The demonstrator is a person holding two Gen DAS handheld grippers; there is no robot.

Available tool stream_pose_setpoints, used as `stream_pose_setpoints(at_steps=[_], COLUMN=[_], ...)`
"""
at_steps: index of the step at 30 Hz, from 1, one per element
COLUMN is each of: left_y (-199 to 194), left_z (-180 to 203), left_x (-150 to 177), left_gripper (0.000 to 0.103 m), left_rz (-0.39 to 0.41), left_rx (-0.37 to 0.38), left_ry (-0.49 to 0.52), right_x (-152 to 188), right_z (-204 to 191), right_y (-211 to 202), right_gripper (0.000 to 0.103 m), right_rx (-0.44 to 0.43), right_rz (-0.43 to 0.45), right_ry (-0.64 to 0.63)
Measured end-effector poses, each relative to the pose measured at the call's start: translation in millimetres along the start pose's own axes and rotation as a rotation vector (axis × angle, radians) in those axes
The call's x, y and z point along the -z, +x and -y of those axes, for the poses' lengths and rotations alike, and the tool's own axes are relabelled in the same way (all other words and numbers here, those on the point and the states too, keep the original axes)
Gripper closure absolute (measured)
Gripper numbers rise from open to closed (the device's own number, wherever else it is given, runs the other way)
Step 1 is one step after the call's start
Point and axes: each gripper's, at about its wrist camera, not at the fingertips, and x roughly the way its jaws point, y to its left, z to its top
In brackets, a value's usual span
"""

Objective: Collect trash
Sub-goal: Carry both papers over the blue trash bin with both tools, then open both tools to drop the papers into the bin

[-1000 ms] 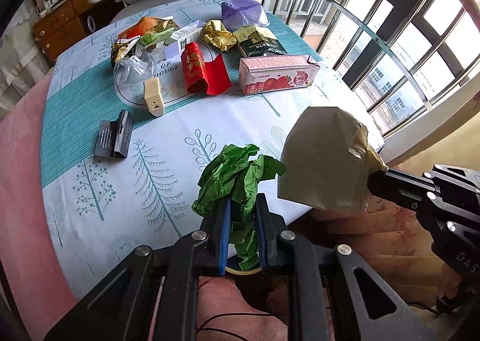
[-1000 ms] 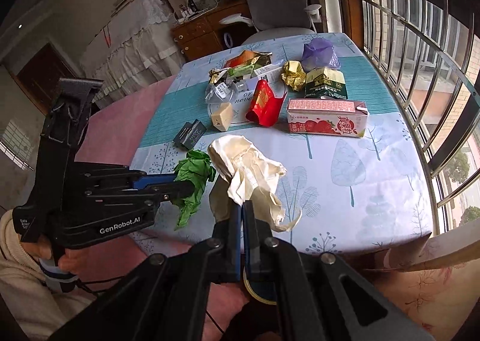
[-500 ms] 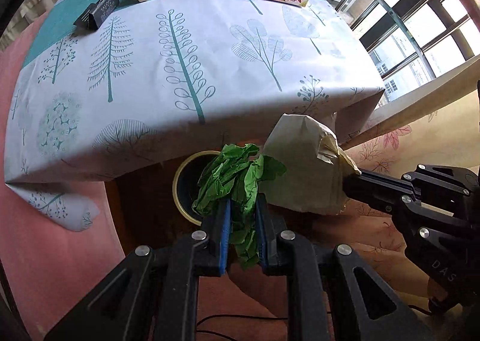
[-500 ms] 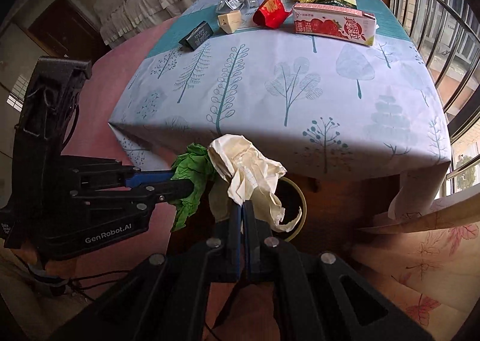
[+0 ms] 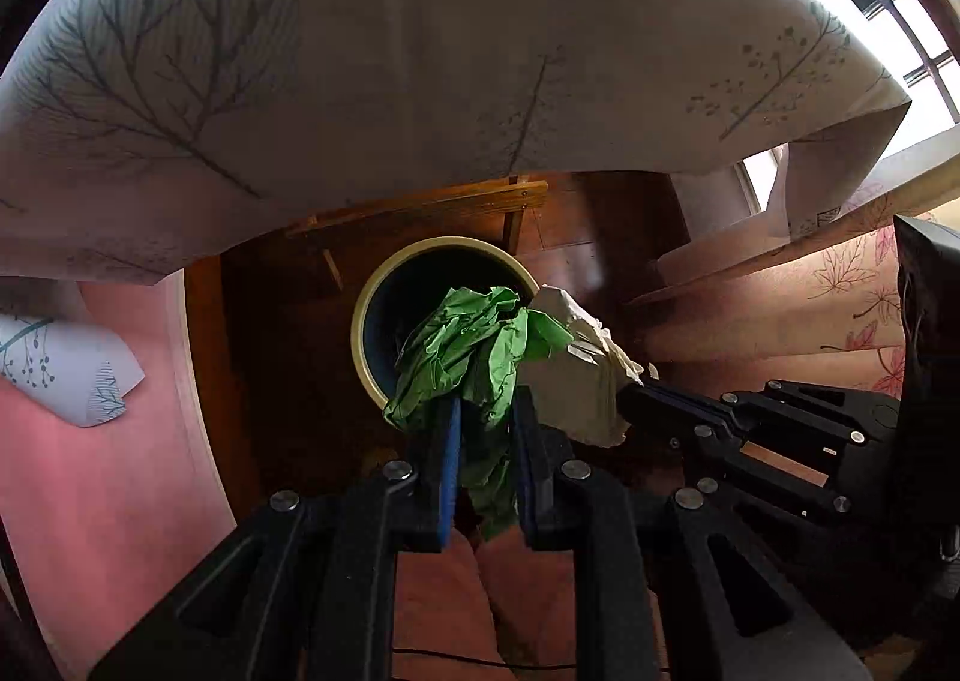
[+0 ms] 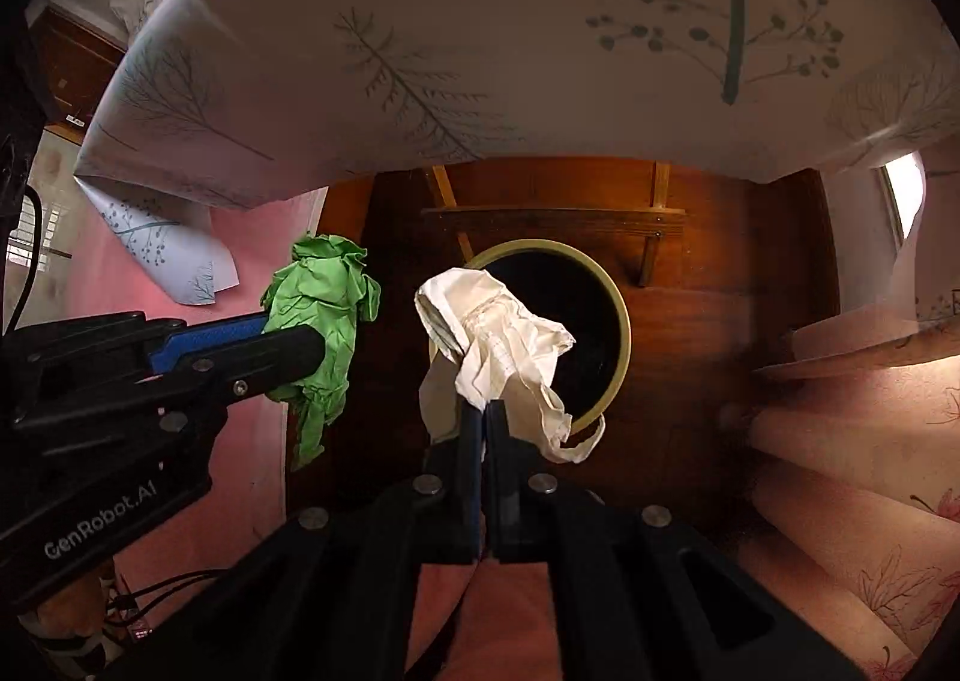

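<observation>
Tablecloth [image 5: 420, 51]: white, tree print, hangs over desk edge across top of both views.
Wooden desk underside [image 6: 720, 273]: dark brown, cross slats visible.
Bin [image 6: 621, 345]: round, cream rim, dark inside, on floor under desk.
Left gripper [image 5: 485, 435]: jaws pinching green crumpled paper [image 5: 474, 345], above bin's near rim.
Right gripper [image 6: 485, 417]: jaws pressed together on cream crumpled paper [image 6: 498, 339], above bin mouth.
Both papers touch side by side in left view.
</observation>
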Motion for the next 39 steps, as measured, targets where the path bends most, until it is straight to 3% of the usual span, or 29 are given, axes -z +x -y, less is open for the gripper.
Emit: stream_pose_setpoints(at_steps=[5,7,8,11,13,14,15,18,28,39], left_y=[69.2,91.2,101.8,130.8,144.9,149.9,153.6,157.2,139.9,64.3], left_z=[-9.9,-13.9,-17.6,-32.5,-38.3,-41.9,-43.5,-51.2,-64.7,-63.8], left_x=[3.4,4.4,4.5,2.7,-0.4,-0.6,-0.3,1.9,0.9,-5.4], left_gripper=[0.087,0.082,0.077,0.047,0.017,0.015,0.011,0.004,0.003,0.003], left_rz=[0.007,0.036,0.044,0.03,0.017,0.015,0.013,0.008,0.033,0.116], left_rx=[-0.007,-0.021,-0.032,-0.067,-0.066,-0.067,-0.071,-0.085,-0.095,-0.079], left_ry=[0.024,0.027,0.027,0.006,-0.014,-0.015,-0.01,0.004,-0.017,-0.043], right_x=[-3.1,-5.3,-3.1,-0.1,1.5,2.1,3.0,6.2,5.0,-5.7], right_z=[15.3,20.5,22.7,34.8,40.3,41.5,42.1,42.8,33.4,24.1], right_y=[73.0,98.0,110.7,140.1,157.9,164.6,168.8,172.5,154.4,82.4], right_gripper=[0.101,0.1,0.099,0.098,0.083,0.062,0.049,0.046,0.043,0.043], right_rx=[0.008,0.017,0.028,0.072,0.08,0.096,0.104,0.104,0.129,0.121], right_rz=[-0.01,-0.009,-0.006,0.004,-0.011,-0.015,-0.015,0.002,0.0,0.059], right_ry=[0.036,0.045,0.056,0.082,0.084,0.077,0.071,0.075,0.096,0.122])
